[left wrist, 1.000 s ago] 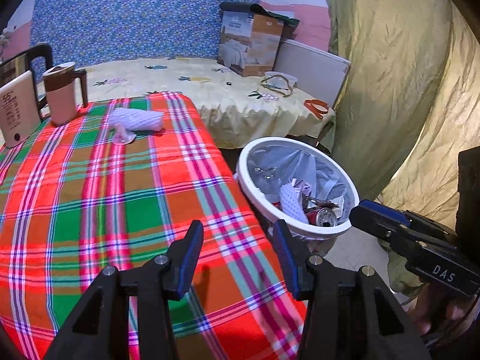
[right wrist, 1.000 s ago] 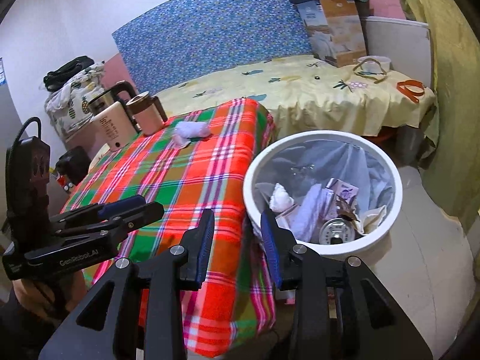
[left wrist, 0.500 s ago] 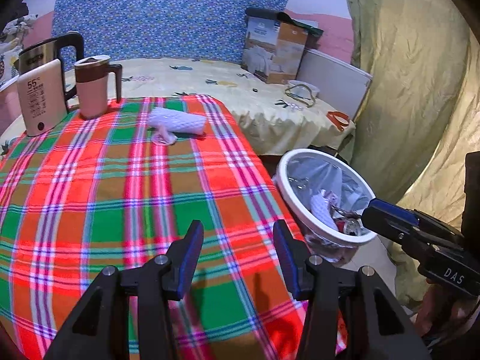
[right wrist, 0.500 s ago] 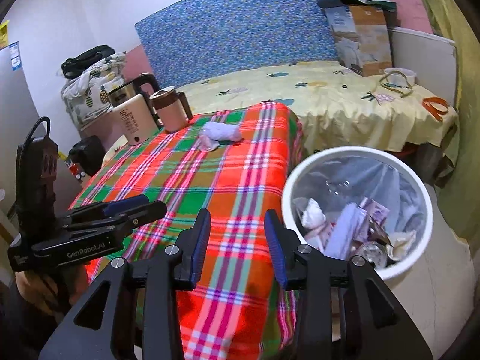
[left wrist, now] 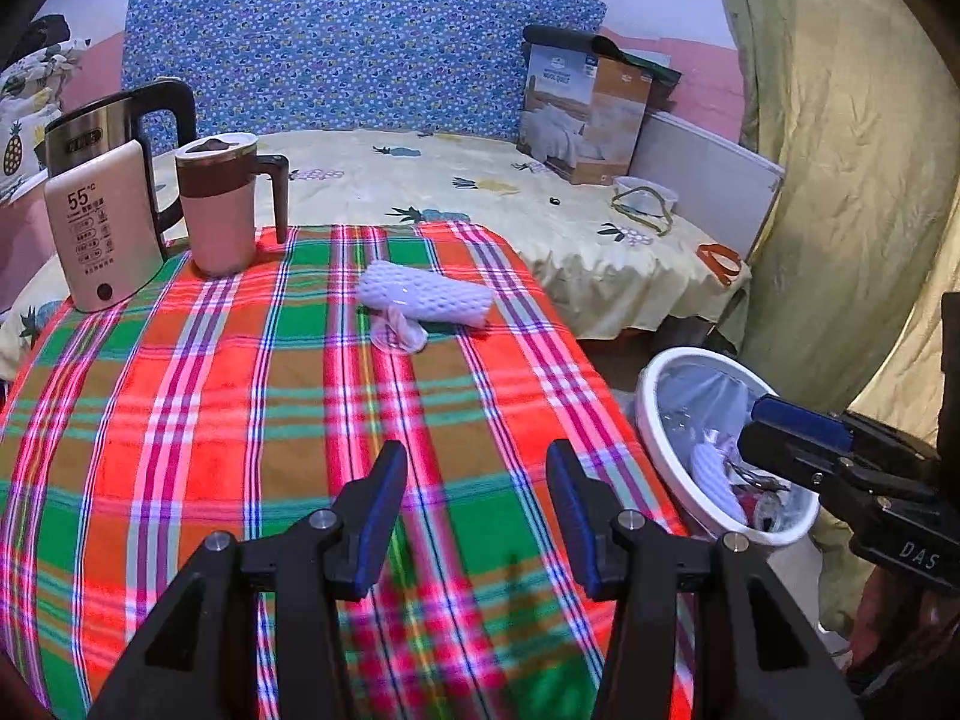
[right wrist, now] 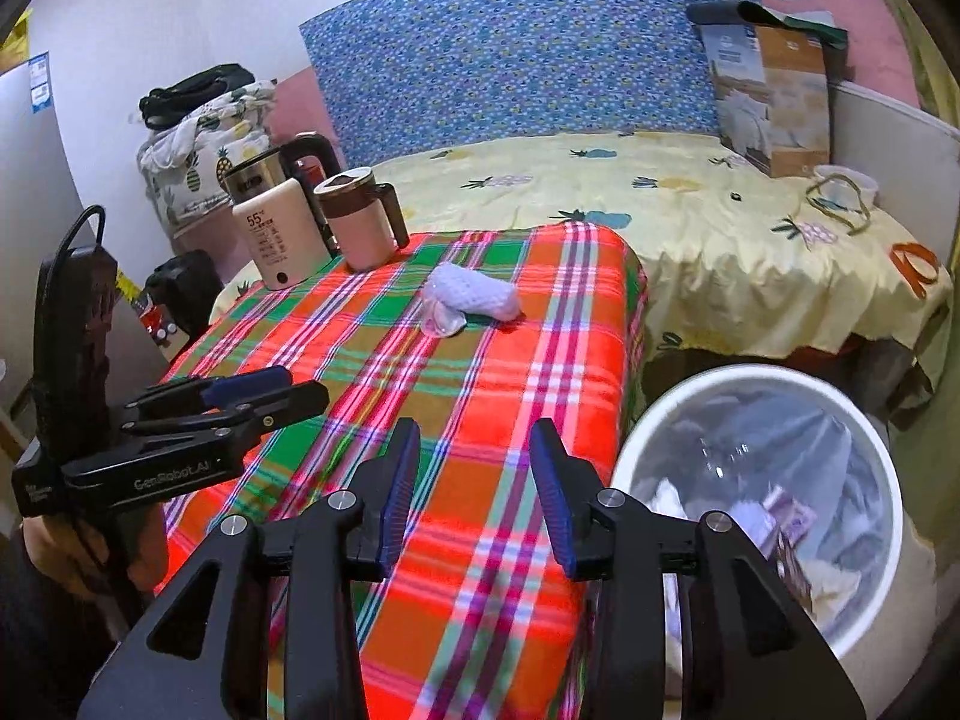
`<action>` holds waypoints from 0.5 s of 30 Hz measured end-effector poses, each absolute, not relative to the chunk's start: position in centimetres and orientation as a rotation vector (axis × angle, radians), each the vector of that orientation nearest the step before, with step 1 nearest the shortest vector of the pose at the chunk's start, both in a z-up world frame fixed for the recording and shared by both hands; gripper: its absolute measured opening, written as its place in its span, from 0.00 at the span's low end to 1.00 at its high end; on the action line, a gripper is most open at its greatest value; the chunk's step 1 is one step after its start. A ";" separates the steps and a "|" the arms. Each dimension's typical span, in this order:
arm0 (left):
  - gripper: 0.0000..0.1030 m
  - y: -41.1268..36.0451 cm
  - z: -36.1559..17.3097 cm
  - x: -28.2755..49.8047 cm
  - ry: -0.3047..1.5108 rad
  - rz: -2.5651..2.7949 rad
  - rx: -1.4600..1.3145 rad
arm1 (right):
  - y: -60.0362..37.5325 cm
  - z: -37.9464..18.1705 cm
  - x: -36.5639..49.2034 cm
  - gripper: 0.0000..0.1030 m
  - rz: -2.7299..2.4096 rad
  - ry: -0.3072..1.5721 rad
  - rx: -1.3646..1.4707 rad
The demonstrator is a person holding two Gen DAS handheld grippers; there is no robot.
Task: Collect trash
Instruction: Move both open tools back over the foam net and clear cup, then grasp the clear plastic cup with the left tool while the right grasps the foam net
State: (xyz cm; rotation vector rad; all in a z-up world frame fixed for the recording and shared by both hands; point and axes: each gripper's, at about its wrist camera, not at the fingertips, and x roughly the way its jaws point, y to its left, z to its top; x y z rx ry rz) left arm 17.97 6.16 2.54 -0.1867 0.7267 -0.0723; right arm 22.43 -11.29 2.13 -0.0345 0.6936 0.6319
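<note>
A white foam net sleeve [left wrist: 429, 299] lies on the plaid tablecloth [left wrist: 240, 420] with a small crumpled pinkish wrapper [left wrist: 399, 333] against its near side; both show in the right wrist view too, sleeve [right wrist: 477, 293] and wrapper [right wrist: 443, 319]. A white bin [left wrist: 654, 444] with a clear liner and several pieces of trash stands on the floor right of the table, also in the right wrist view [right wrist: 624, 468]. My left gripper [left wrist: 477, 516] is open and empty over the table's near part. My right gripper [right wrist: 474, 486] is open and empty over the table's right edge, beside the bin.
A steel kettle [left wrist: 114, 126], a cream thermos jug [left wrist: 102, 234] and a pink lidded mug [left wrist: 219, 204] stand at the table's far left corner. Behind the table is a bed with a yellow sheet [left wrist: 480, 198], a box [left wrist: 576, 114] and small items. A curtain [left wrist: 840, 180] hangs right.
Both grippers have swung left from the bin toward the table. The foam sleeve and wrapper now sit nearer the middle of both views. Both stayed open.
</note>
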 end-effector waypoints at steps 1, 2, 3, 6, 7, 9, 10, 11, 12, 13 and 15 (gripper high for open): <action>0.49 6.4 2.4 18.5 0.731 -0.069 -0.186 | -11.0 2.1 22.9 0.40 0.635 0.697 -0.040; 0.49 6.6 2.3 19.0 0.735 -0.067 -0.184 | -10.8 2.0 23.1 0.40 0.636 0.700 -0.045; 0.49 6.7 2.2 19.4 0.737 -0.065 -0.181 | -10.6 1.9 23.5 0.40 0.639 0.702 -0.053; 0.49 7.2 1.8 21.0 0.748 -0.065 -0.183 | -10.1 1.7 24.7 0.40 0.642 0.710 -0.065; 0.49 7.4 1.7 21.7 0.752 -0.063 -0.182 | -9.9 1.6 25.1 0.40 0.643 0.714 -0.066; 0.49 7.5 1.4 22.7 0.759 -0.058 -0.176 | -9.8 1.4 25.9 0.40 0.640 0.718 -0.069; 0.49 7.6 1.2 23.4 0.762 -0.058 -0.175 | -9.7 1.3 26.2 0.40 0.639 0.718 -0.070; 0.49 7.7 1.2 23.9 0.764 -0.059 -0.175 | -9.6 1.3 26.5 0.40 0.638 0.720 -0.070; 0.49 7.8 1.0 24.5 0.767 -0.060 -0.177 | -9.6 1.2 26.8 0.40 0.637 0.723 -0.068; 0.49 7.9 0.9 25.1 0.770 -0.059 -0.179 | -9.5 1.0 27.3 0.40 0.636 0.728 -0.066; 0.49 8.1 0.4 26.4 0.777 -0.054 -0.183 | -9.2 1.0 28.2 0.40 0.635 0.733 -0.067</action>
